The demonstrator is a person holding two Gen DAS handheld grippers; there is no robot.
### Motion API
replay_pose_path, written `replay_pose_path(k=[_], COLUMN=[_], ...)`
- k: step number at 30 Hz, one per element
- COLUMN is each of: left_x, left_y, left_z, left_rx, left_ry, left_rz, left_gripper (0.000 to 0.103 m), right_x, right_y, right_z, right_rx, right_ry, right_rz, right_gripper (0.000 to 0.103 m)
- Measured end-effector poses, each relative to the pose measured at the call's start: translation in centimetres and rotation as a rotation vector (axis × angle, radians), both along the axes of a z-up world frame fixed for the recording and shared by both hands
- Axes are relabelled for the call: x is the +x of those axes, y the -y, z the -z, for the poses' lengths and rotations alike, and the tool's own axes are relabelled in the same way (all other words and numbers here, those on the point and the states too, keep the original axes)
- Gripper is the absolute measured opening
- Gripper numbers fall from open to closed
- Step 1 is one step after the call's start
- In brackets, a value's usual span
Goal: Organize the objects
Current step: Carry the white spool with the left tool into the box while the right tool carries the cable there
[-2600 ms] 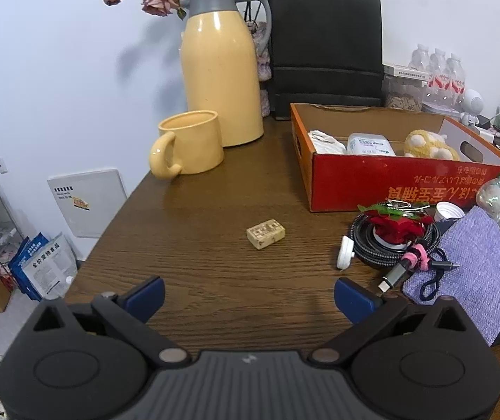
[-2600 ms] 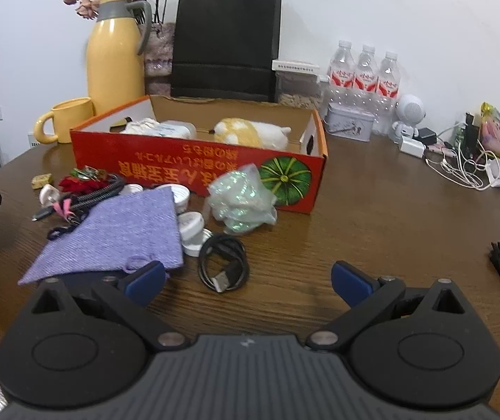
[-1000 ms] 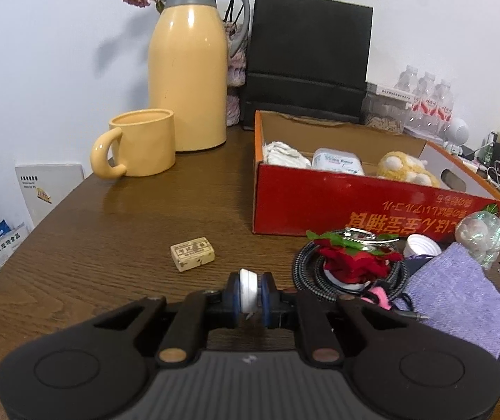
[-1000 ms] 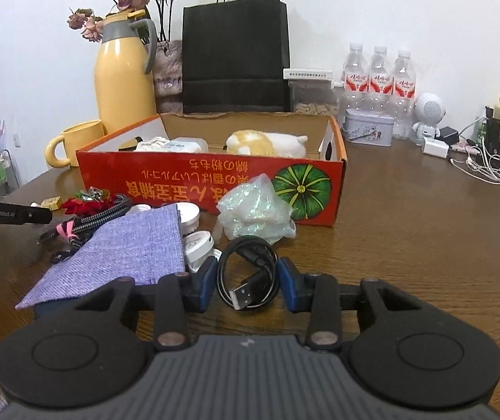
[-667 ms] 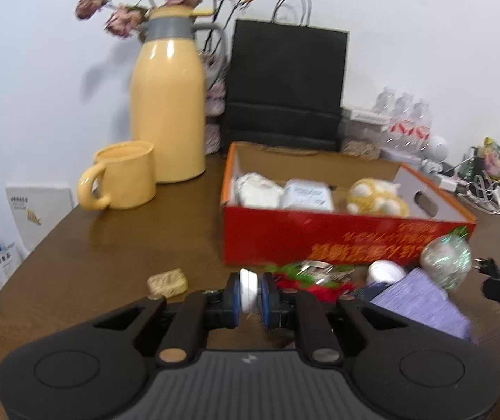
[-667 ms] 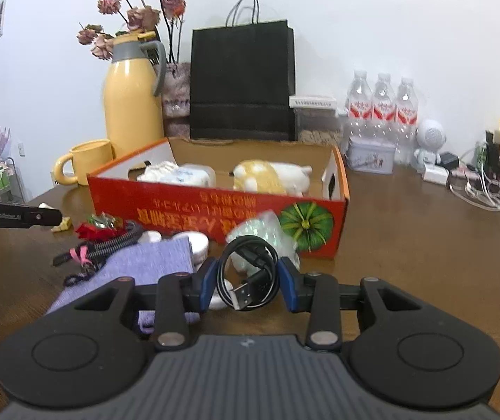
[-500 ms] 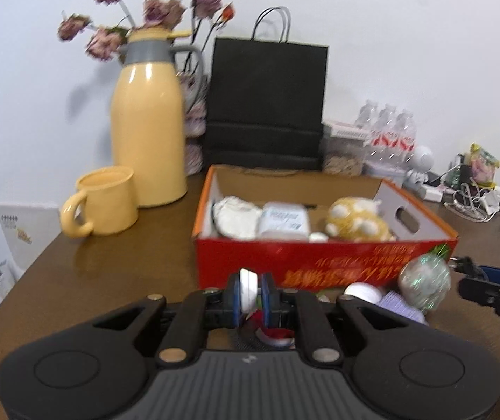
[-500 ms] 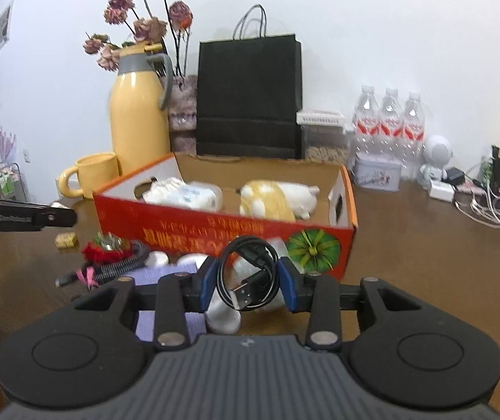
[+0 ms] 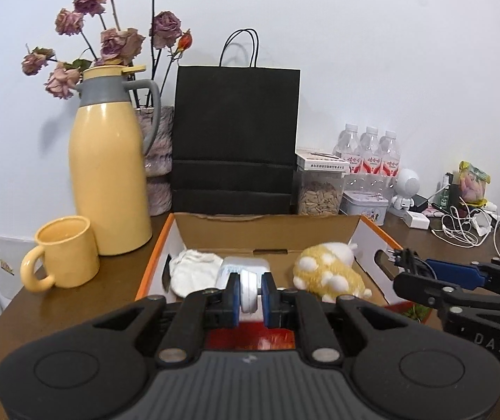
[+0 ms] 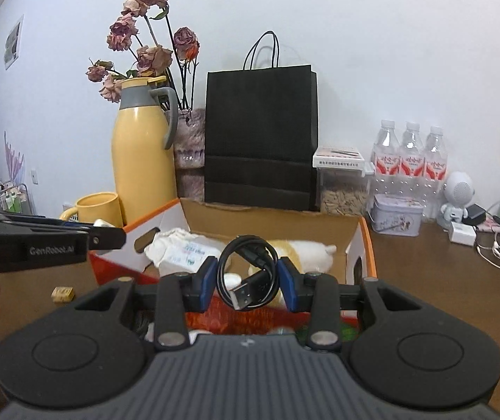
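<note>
Left hand-held gripper [image 9: 250, 295]: we pinch a small white round disc [image 9: 248, 292] above the red cardboard box [image 9: 152, 266].
Right hand-held gripper [image 10: 248, 280]: we clamp a coiled black USB cable [image 10: 248, 273] above that box.

The left gripper [image 9: 249, 295] hides most of the white disc [image 9: 248, 290] it clamps, so what it is cannot be told. The red box [image 10: 361, 245] has its front wall hidden behind both gripper bodies. The plush toy [image 10: 314, 246] sits half concealed behind the coiled cable [image 10: 248, 268].
</note>
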State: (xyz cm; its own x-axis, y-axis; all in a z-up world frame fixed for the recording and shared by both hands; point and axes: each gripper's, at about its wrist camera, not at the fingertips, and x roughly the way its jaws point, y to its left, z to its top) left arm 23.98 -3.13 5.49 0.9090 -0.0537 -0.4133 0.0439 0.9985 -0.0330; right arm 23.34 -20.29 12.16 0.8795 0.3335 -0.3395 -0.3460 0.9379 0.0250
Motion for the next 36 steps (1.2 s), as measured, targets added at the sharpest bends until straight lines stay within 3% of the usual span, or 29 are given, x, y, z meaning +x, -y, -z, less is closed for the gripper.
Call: replay_pose_path(k=[20, 36], left_x=[10.3, 13.9], left_y=[1.1, 1.1], left_z=[1.0, 3.1], left_rx=[0.007, 0.058], left_ry=[-0.056, -0.151], left_rz=[-0.002, 0.012], left_gripper=[0.011, 0.011], right_x=[9.3, 12.5], right_y=[-0.1, -0.2], right_z=[1.4, 3.2], right_rx=[-0.003, -0.054], right_ry=[-0.044, -0.101], right_rz=[0.024, 0.032], right_gripper=[0.038, 0.038])
